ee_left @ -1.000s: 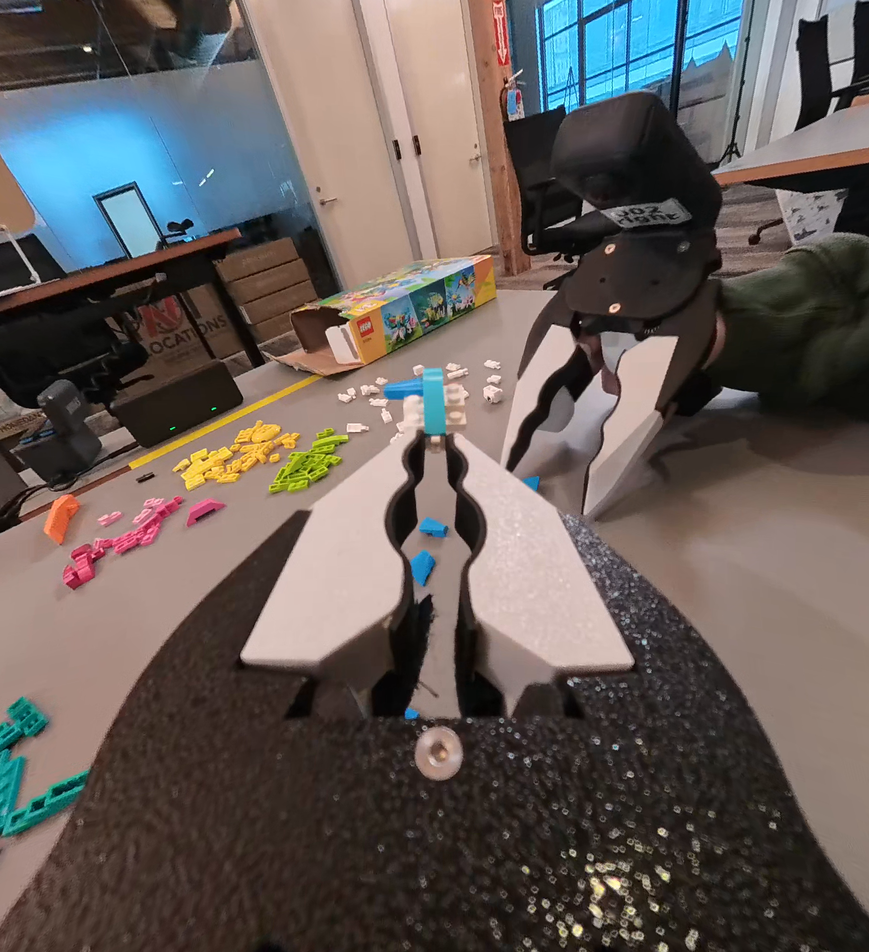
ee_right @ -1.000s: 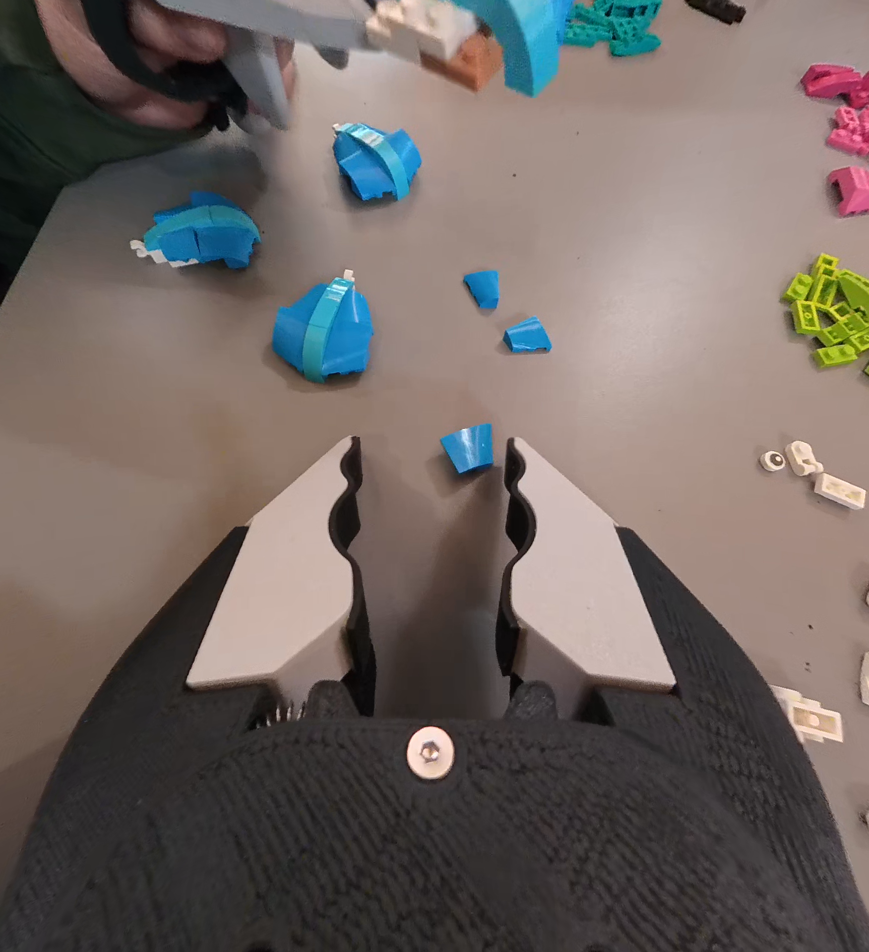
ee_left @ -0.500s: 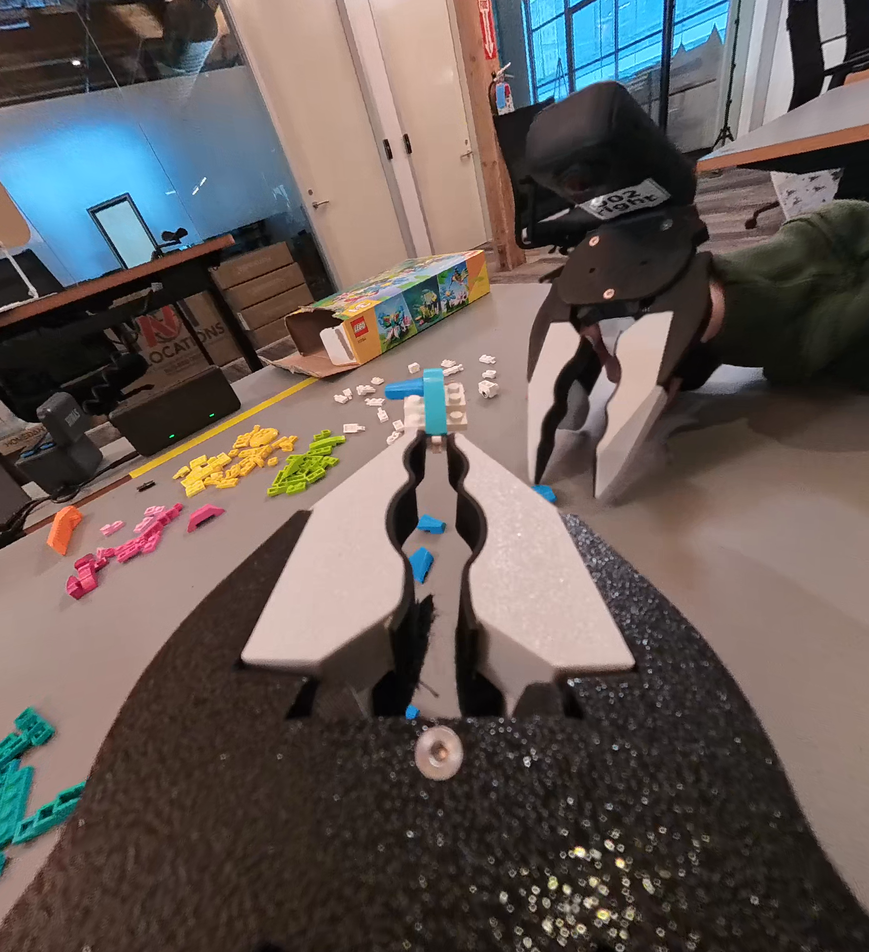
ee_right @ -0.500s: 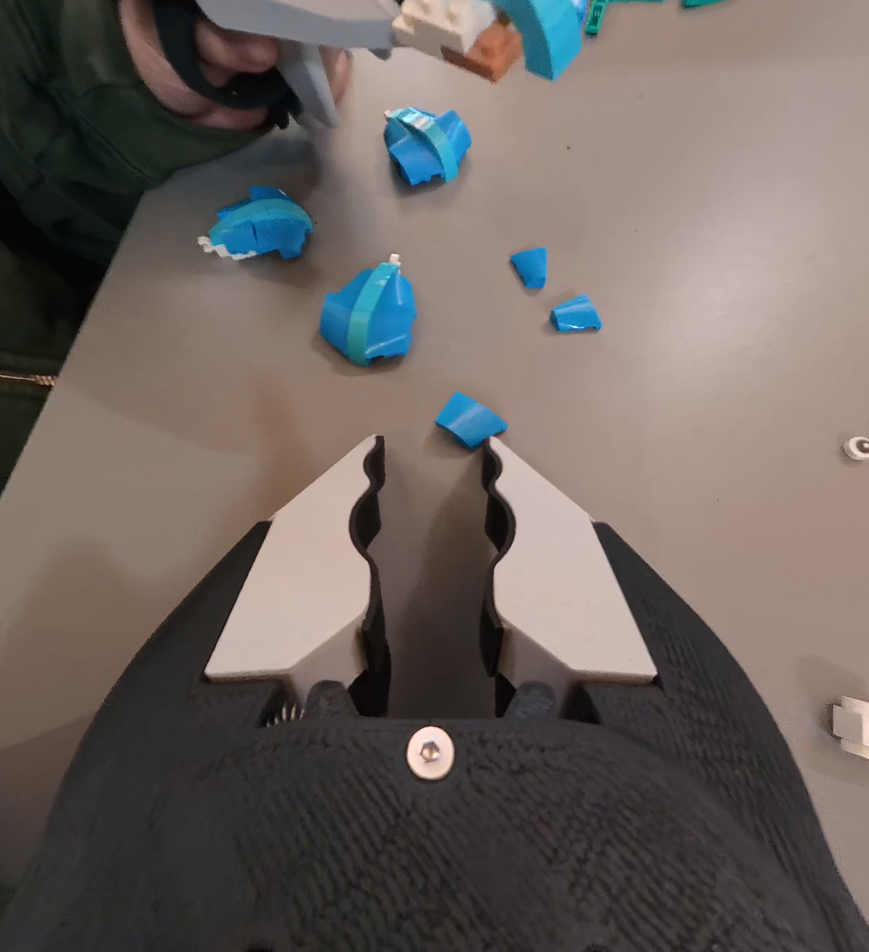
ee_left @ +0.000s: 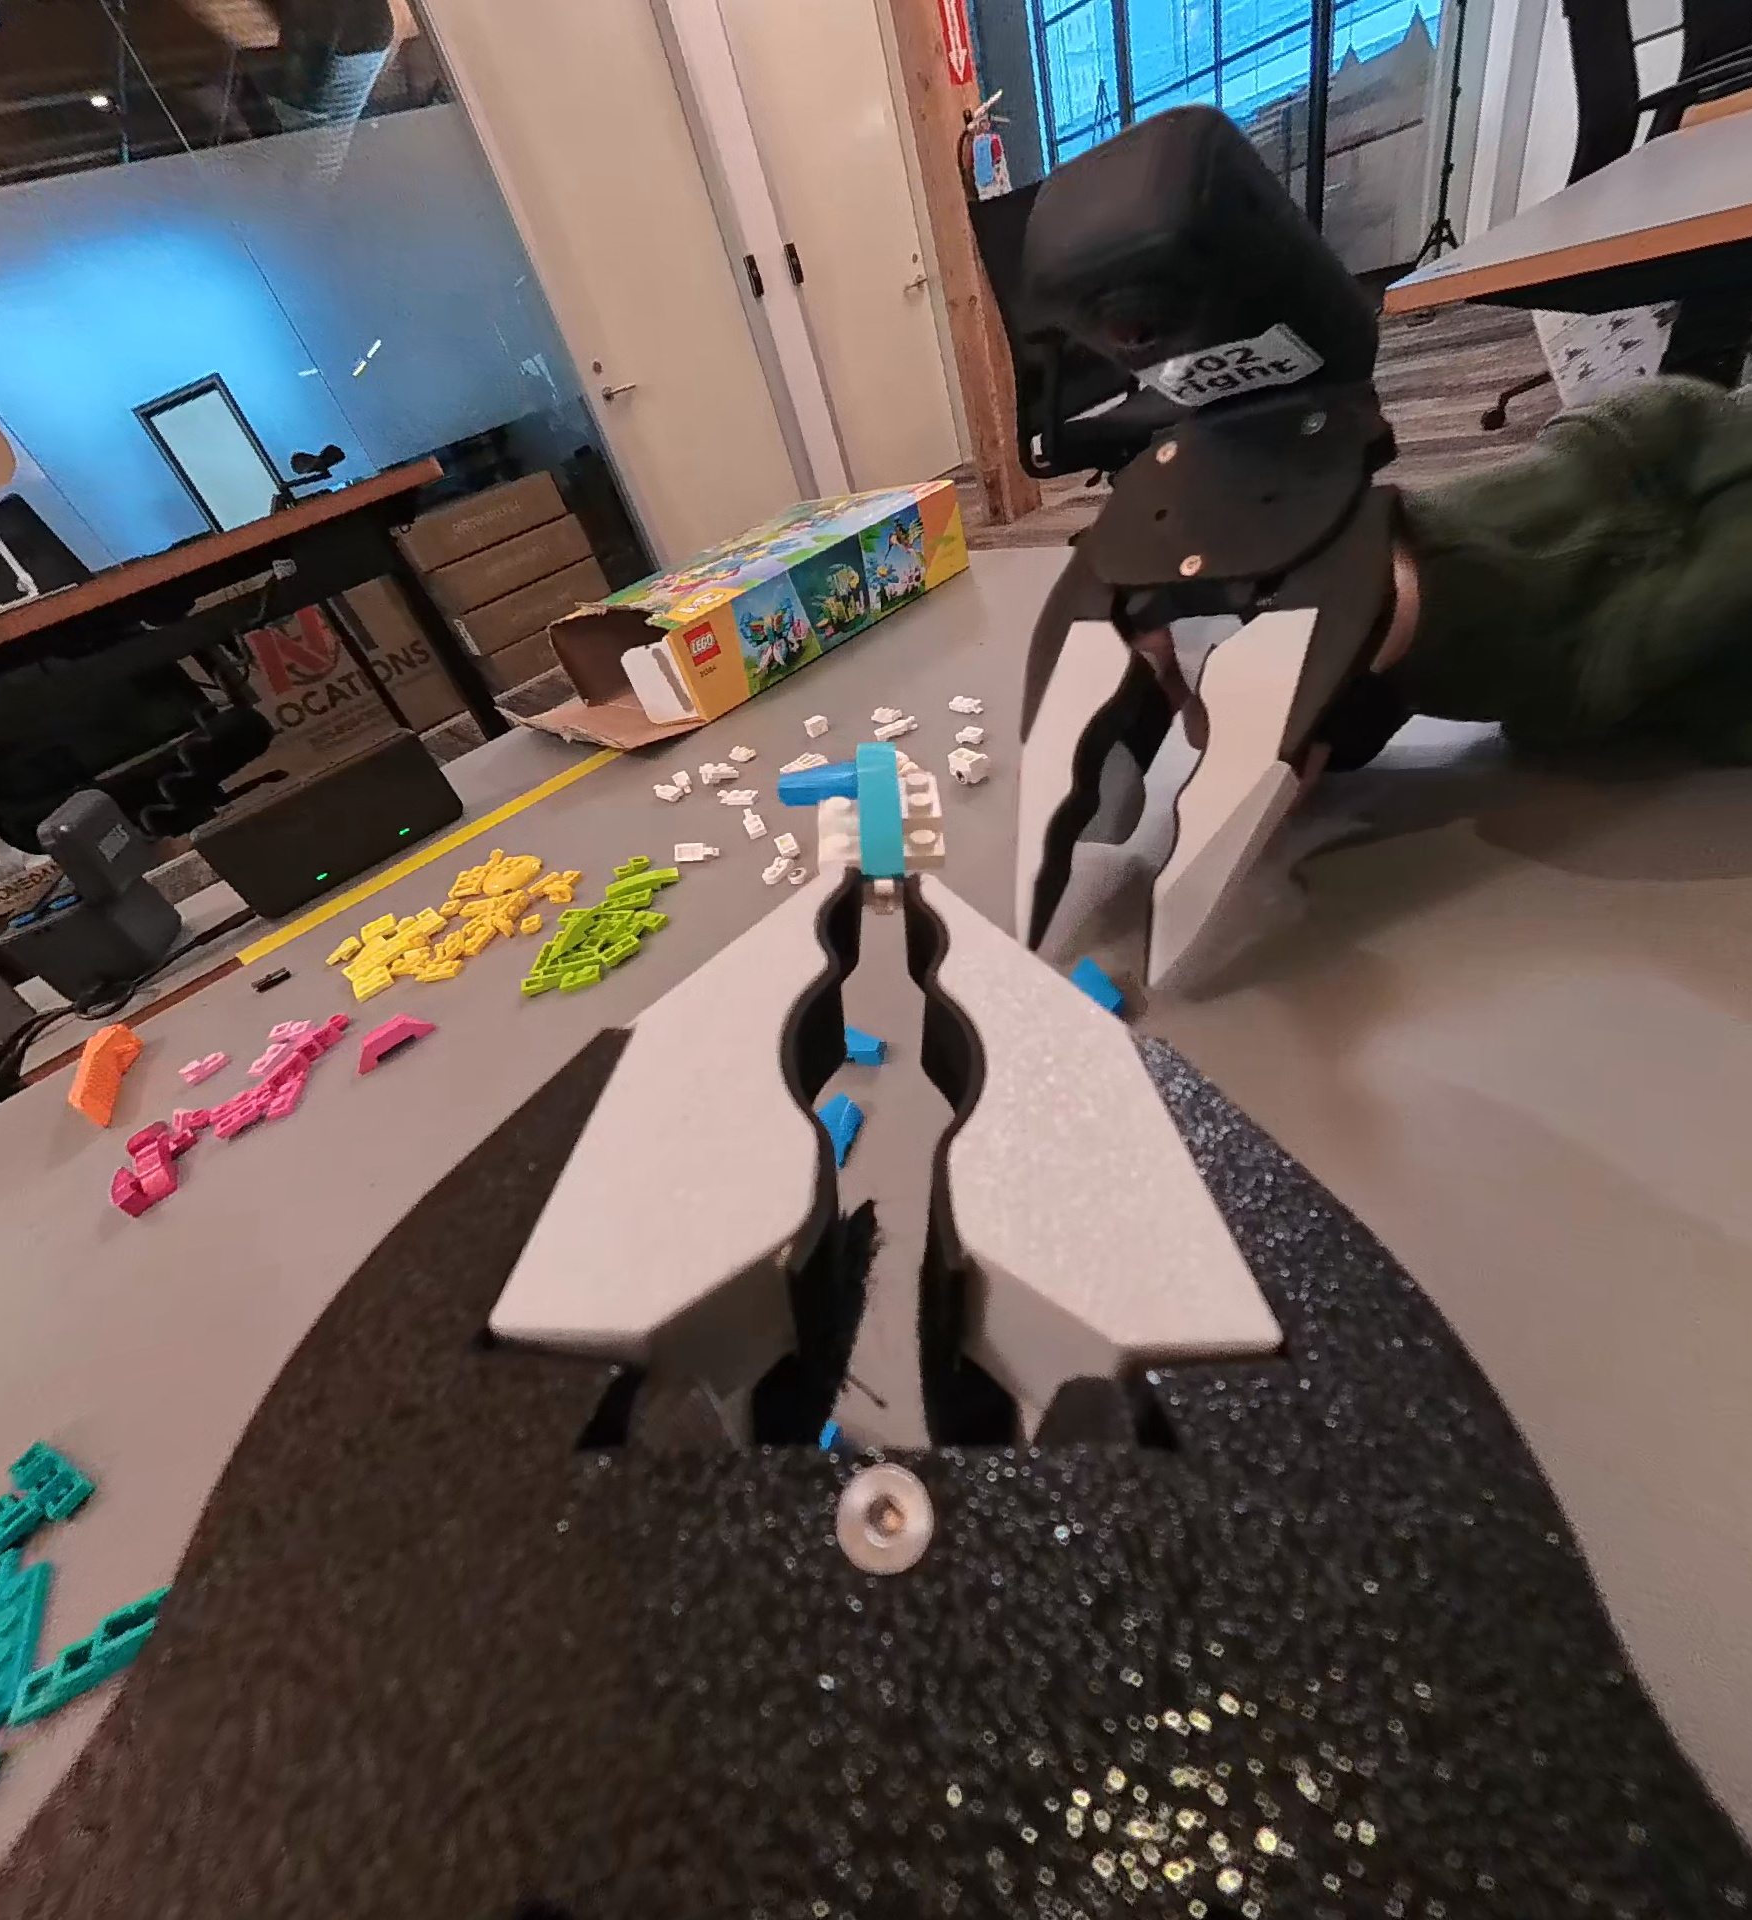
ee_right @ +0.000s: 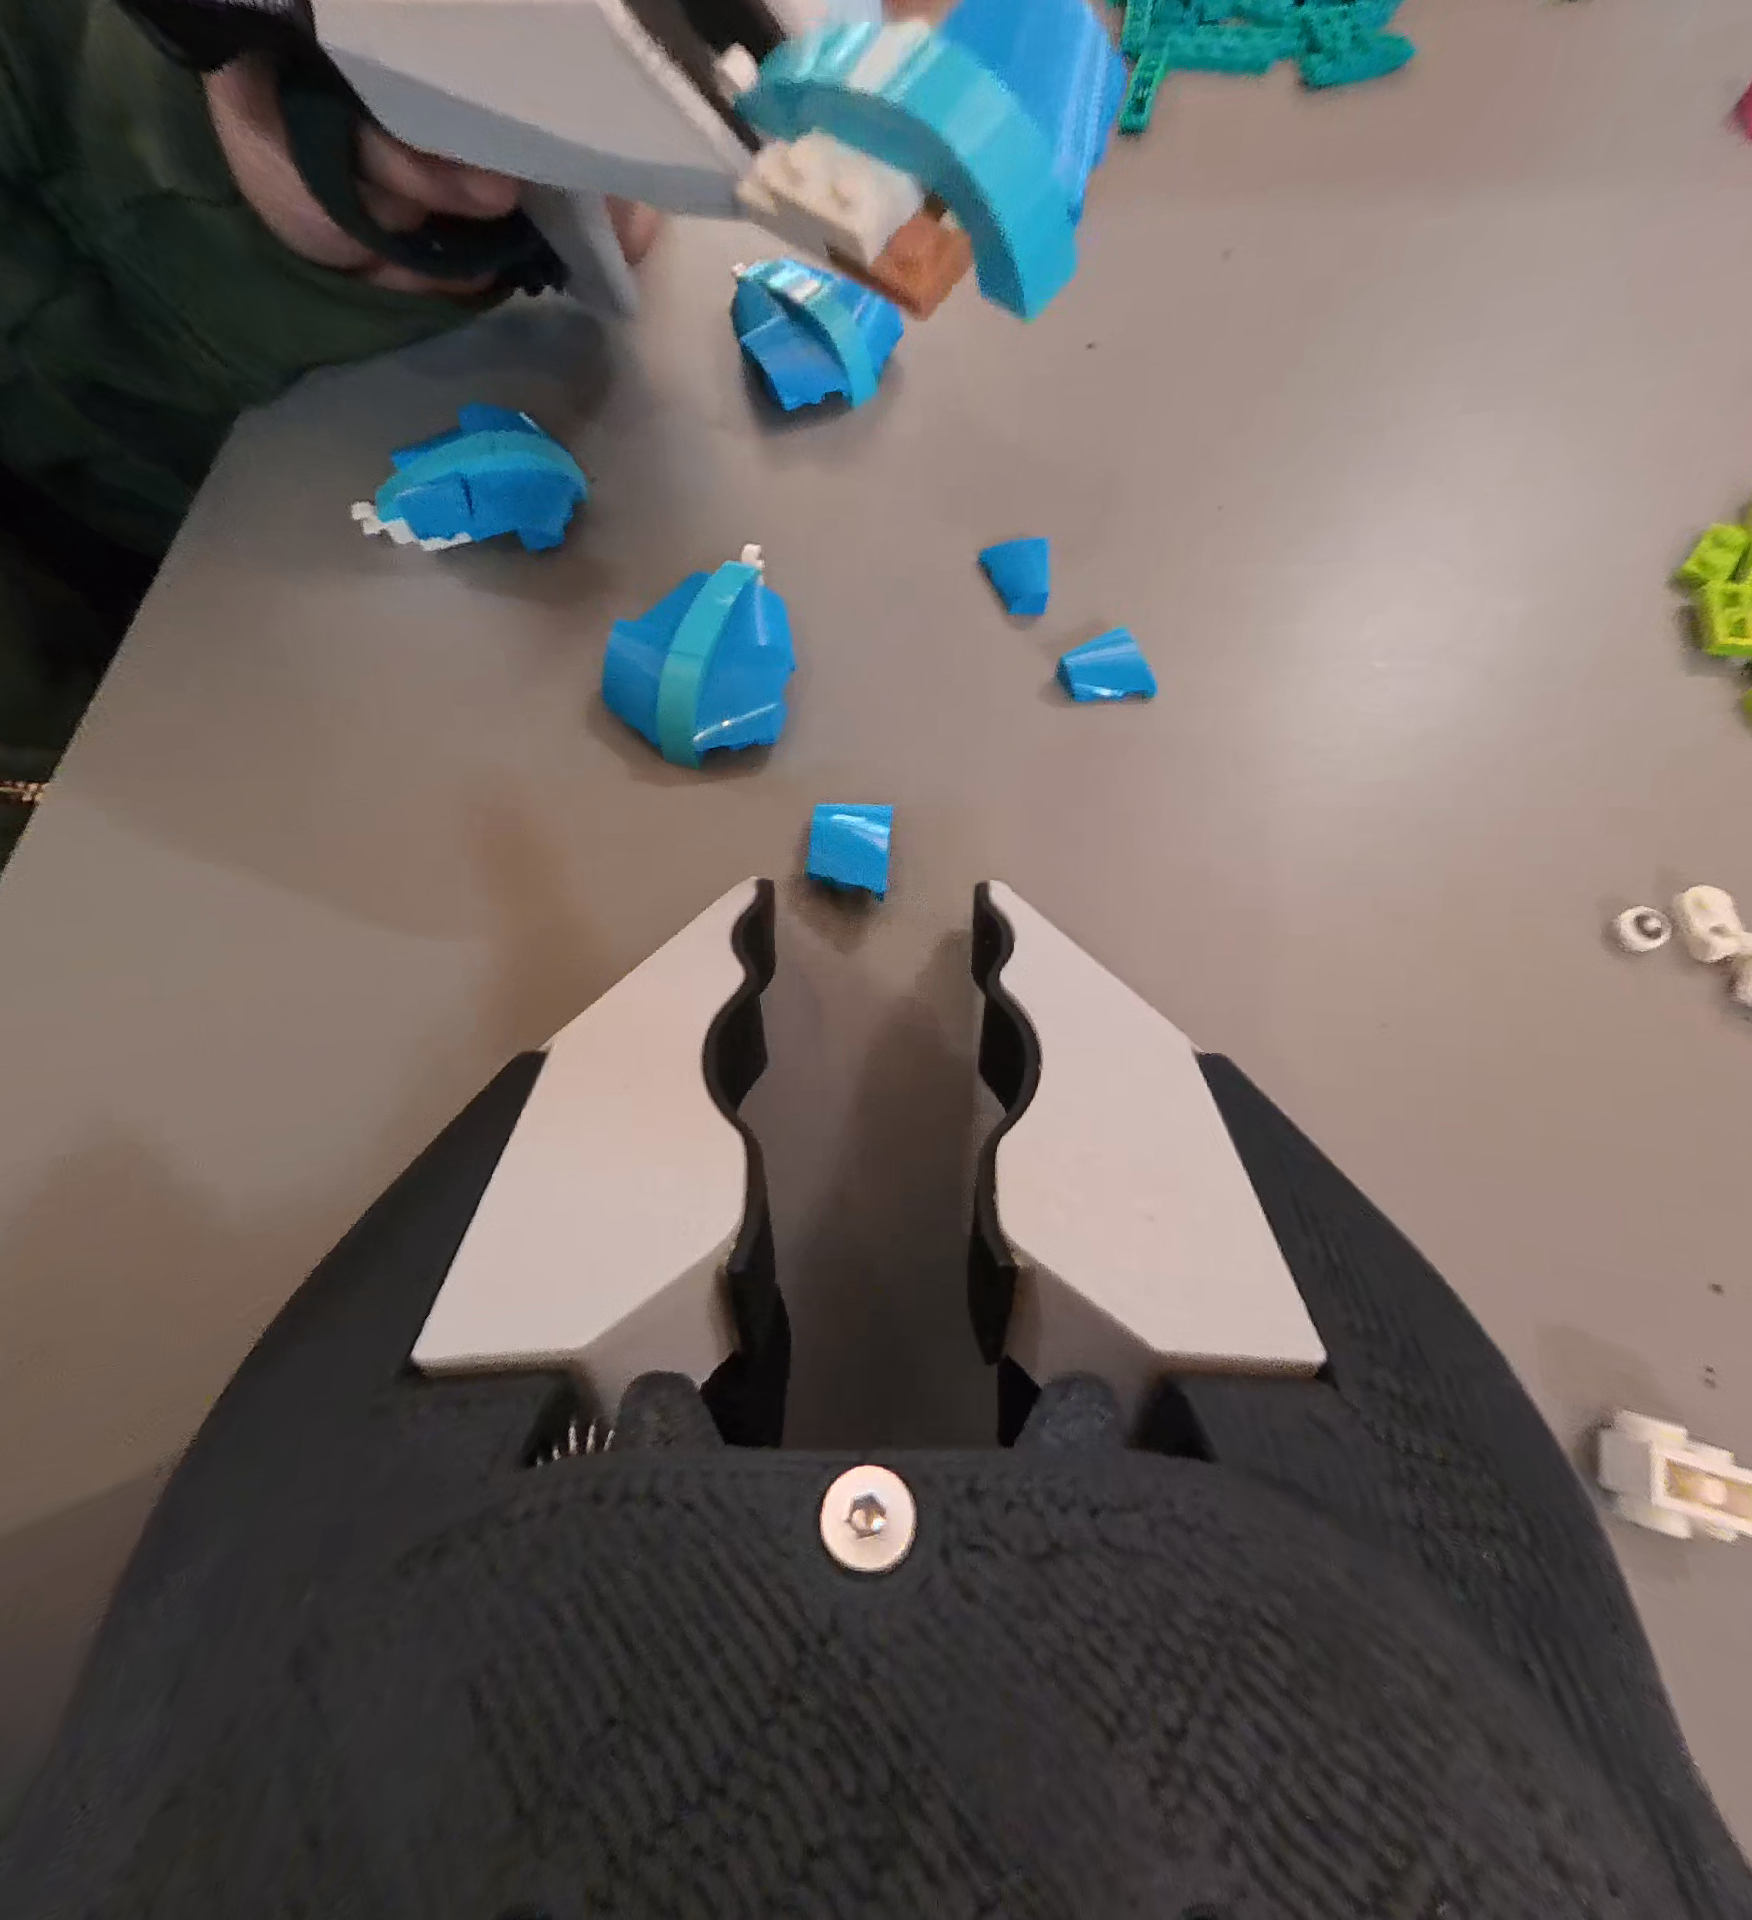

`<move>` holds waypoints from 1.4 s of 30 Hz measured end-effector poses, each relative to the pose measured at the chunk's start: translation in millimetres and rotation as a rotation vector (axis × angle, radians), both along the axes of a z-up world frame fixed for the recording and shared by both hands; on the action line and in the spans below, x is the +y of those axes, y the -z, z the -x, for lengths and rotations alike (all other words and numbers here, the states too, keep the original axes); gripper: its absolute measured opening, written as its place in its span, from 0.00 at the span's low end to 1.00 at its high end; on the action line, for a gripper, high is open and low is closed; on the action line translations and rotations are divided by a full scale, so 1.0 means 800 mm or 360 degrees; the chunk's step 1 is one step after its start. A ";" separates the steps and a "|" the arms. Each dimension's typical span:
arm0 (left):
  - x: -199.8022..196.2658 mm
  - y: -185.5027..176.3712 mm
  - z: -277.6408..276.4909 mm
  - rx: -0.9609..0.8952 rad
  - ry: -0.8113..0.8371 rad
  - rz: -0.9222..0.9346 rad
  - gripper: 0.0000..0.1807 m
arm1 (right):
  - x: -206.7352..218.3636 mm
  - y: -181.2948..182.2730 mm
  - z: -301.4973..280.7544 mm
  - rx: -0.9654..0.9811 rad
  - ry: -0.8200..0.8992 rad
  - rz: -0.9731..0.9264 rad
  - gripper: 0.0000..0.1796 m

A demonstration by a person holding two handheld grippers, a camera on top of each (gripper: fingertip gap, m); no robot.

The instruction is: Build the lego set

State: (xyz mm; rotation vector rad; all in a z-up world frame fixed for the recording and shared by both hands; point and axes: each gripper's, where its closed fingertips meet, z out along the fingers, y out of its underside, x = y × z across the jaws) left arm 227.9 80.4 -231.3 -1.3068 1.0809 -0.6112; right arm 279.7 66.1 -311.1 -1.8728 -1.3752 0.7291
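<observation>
Writing shows on a white label (ee_left: 1230,366) atop the right gripper (ee_left: 1111,956), a logo and print on the colourful box (ee_left: 799,603), large print on brown cartons (ee_left: 352,665), and a red sign (ee_left: 955,42) on a post (ee_left: 939,260).

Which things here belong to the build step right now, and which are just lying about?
In the job:
- left gripper, jaws shut on the partial assembly
- right gripper, jaws open, just short of the loose blue piece

Lying about:
- set box
- yellow pile
- pink pile
- orange piece
</observation>
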 end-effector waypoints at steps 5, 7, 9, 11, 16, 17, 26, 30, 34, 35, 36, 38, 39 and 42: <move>0.000 0.002 0.000 0.0015 0.0000 -0.0004 0.03 | -0.004 0.005 0.006 -0.0029 -0.0064 0.0039 0.19; 0.000 0.001 0.000 0.0012 -0.0002 -0.0008 0.03 | -0.005 0.001 0.008 0.0001 -0.0058 0.0027 0.19; 0.000 0.001 0.001 0.0012 -0.0003 -0.0007 0.03 | -0.007 -0.003 0.012 0.0028 -0.0042 0.0014 0.19; -0.001 0.001 0.000 0.0014 0.0004 -0.0008 0.03 | -0.006 0.001 0.014 -0.0007 -0.0020 0.0000 0.19; -0.003 0.002 -0.001 0.0024 0.0019 -0.0012 0.03 | -0.002 0.004 0.013 -0.0039 0.0018 -0.0031 0.14; -0.003 0.002 0.000 0.0023 0.0019 -0.0012 0.03 | -0.002 0.002 0.013 -0.0026 0.0019 -0.0030 0.13; -0.004 0.004 -0.001 0.0032 0.0025 -0.0010 0.03 | -0.004 0.005 0.016 -0.0054 0.0001 -0.0049 0.13; -0.005 0.004 -0.001 0.0032 0.0037 -0.0010 0.03 | -0.004 0.005 0.016 -0.0063 -0.0011 -0.0072 0.08; -0.012 0.001 -0.005 0.0001 0.0124 0.0037 0.03 | -0.004 -0.035 0.009 0.0105 -0.0029 -0.0198 0.08; -0.014 -0.002 -0.006 -0.0031 0.0153 0.0068 0.03 | -0.005 -0.060 0.007 0.0205 -0.0028 -0.0251 0.08; -0.017 -0.007 -0.006 -0.0075 0.0191 0.0109 0.03 | -0.007 -0.087 0.006 0.0318 -0.0036 -0.0308 0.08; -0.023 -0.016 -0.007 -0.0160 0.0278 0.0237 0.03 | -0.018 -0.133 0.007 0.0463 -0.0115 -0.0397 0.08; -0.023 -0.019 -0.007 -0.0189 0.0301 0.0308 0.03 | -0.024 -0.147 0.010 0.0472 -0.0162 -0.0431 0.08; -0.027 -0.023 -0.010 -0.0221 0.0403 0.0521 0.03 | -0.030 -0.168 0.019 0.0369 -0.0282 -0.0492 0.08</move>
